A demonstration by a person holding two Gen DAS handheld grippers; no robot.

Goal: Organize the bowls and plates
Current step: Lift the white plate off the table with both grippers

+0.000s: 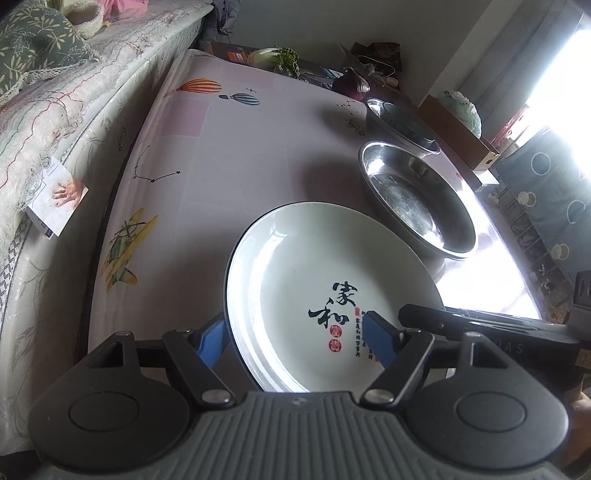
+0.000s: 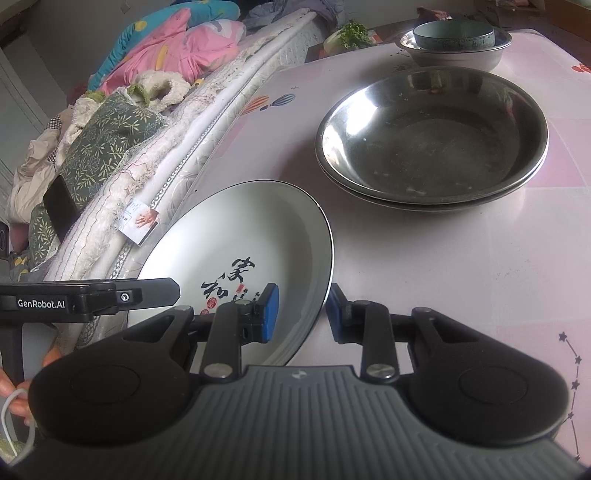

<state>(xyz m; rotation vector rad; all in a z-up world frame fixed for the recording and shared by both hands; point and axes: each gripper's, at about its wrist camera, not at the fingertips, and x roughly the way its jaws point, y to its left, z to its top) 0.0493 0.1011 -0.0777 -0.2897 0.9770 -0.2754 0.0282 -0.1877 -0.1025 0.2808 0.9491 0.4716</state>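
A white plate [image 1: 314, 266] with black calligraphy hangs tilted above the pink tablecloth [image 1: 229, 155], its shadow on the cloth behind it. My right gripper [image 2: 301, 314] is shut on the plate's [image 2: 236, 236] right rim, one blue pad inside the dish and one outside. My left gripper [image 1: 295, 332] stands open and wide across the opposite rim; one pad is outside the edge and the other hovers over the inside. Beyond it sit two nested steel basins [image 2: 432, 136]. A teal bowl [image 2: 454, 35] rests in a steel bowl [image 2: 454, 55] farther back.
A bed edge with lace cover [image 2: 155, 177], pillows and bright quilts runs along the table's left side, and a small card [image 1: 59, 199] hangs from it. Greens [image 1: 284, 59], a red onion [image 1: 351, 85] and a cardboard box [image 1: 458, 125] stand at the far end.
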